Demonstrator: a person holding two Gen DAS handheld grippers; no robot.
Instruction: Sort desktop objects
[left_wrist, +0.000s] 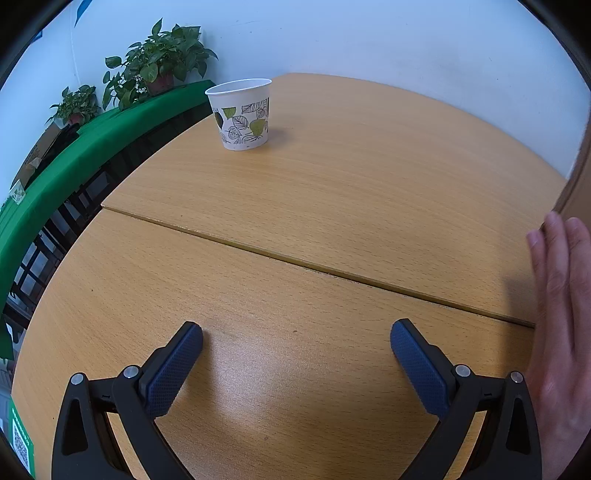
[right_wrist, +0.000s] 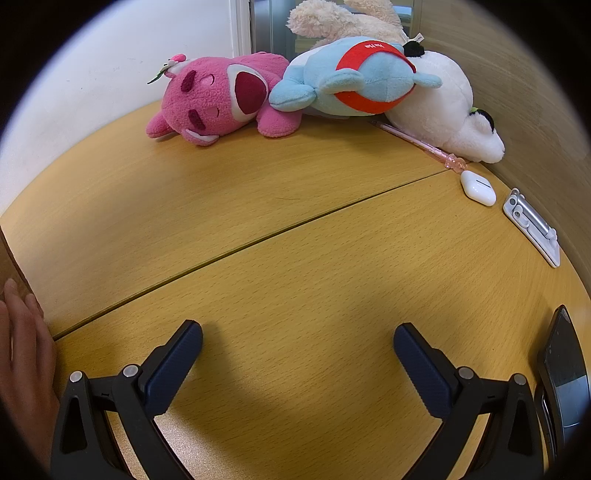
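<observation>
Sorting looked unstarted: both the left gripper and right gripper hung wide open and empty, needing to reach the cup or far-edge toys.

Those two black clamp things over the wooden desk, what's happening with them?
A person holds one two-finger gripper in each hand to sort desk items. Both the left gripper and the right gripper are open and hold nothing, hovering above bare wood. A leaf-patterned paper cup stands ahead of the left one. Ahead of the right lie a pink plush bear, a light-blue plush, a pink pen and a white earbud case. Nothing is being handled yet.
</observation>
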